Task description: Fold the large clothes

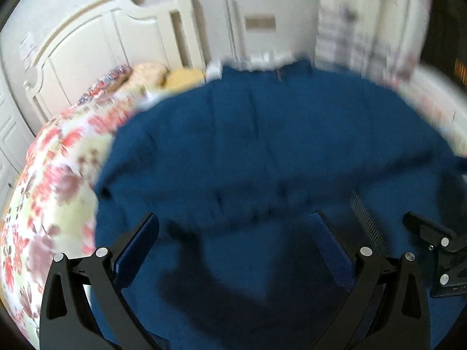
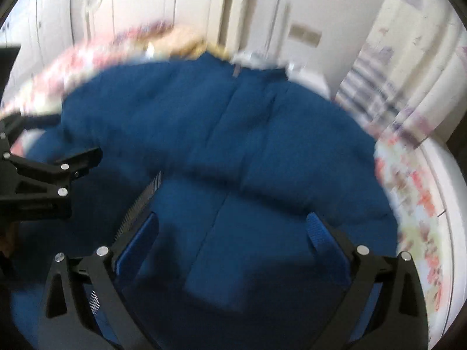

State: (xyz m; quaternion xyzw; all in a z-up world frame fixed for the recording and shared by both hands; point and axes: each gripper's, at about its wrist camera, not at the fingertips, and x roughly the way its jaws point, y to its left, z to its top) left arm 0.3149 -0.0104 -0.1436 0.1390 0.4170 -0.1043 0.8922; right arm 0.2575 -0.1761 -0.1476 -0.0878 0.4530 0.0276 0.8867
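Blue jacket (image 1: 262, 145) lies spread flat on a bed with a floral bedspread (image 1: 49, 175), and it fills most of both wrist views. Its cloth is a deep, even blue and looks thick and a little padded, with soft puffy sections divided by shallow seams. A closure line runs down the middle of the garment (image 2: 230, 145) from the far collar end towards the camera (both pictures are blurred, so I cannot tell if it is a zipper or a button band). A horizontal crease crosses the jacket about halfway, and below it the near part lies in smoother, flatter panels. A ribbed edge with fine pale lines shows on the cloth near the lower part of each view. The left gripper (image 1: 233, 233) hangs over the near part of the jacket with its two fingers spread wide and nothing between them. The right gripper (image 2: 233, 233) is also over the jacket, its fingers wide apart and empty too. Each gripper appears at the edge of the other's view, so they are close side by side. Behind the bed stand a cream headboard (image 1: 96, 38) and some pillows (image 1: 151, 73).
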